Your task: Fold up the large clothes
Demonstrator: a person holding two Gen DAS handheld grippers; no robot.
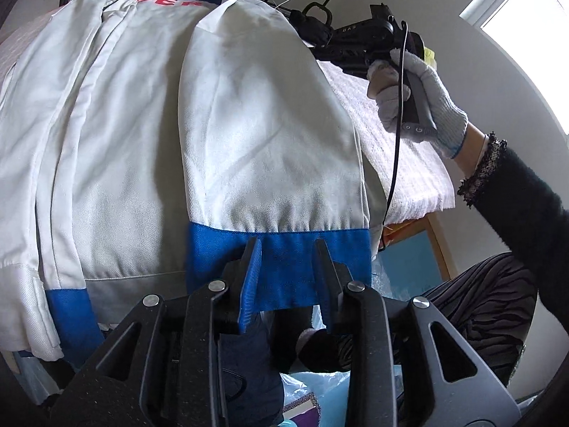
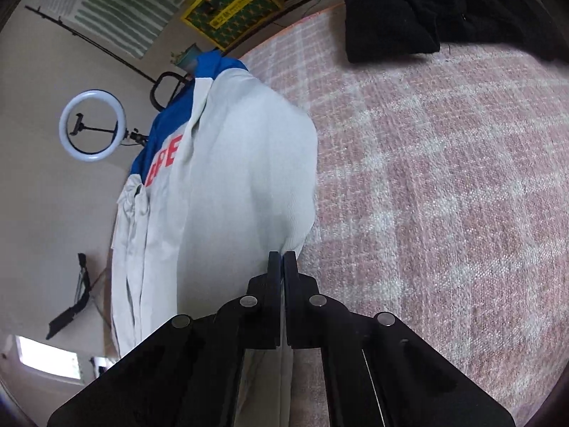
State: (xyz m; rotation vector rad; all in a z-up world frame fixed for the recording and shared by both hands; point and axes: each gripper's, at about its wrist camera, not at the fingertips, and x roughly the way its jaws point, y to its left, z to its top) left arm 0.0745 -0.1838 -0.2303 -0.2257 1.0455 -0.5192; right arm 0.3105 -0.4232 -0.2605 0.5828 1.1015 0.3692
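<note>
The left hand-held gripper (image 1: 288, 245) has its jaws spread. The blue cuff (image 1: 281, 267) of the folded-over sleeve lies between them; neither pad (image 1: 250, 284) presses it. The cuff hangs at the near edge of the desk (image 1: 409, 156), above bags and clutter below.

The right hand-held gripper (image 2: 282, 259) has its jaws pressed together. Its tips stand at the right-hand edge of the jacket (image 2: 227, 192); a strip of pale fabric shows in the slit behind the tips, but whether cloth is pinched cannot be told. In the left wrist view a gloved hand (image 1: 416, 96) grips this gripper's handle, with a black cable (image 1: 396, 142) hanging down beside the jacket edge.

The jacket lies flat on the desk: off-white twill with a blue collar band, blue cuffs and red lettering (image 2: 165, 162). Both sleeves lie folded over the body.

The desk is covered with a pink-and-white checked woven cloth (image 2: 444, 178). The area to the right of the jacket is open surface. A black garment (image 2: 394, 14) lies at the far edge, well apart from the jacket.

Beyond the desk stand a ring light (image 2: 92, 124) and a yellow-framed green box (image 2: 231, 3).
</note>
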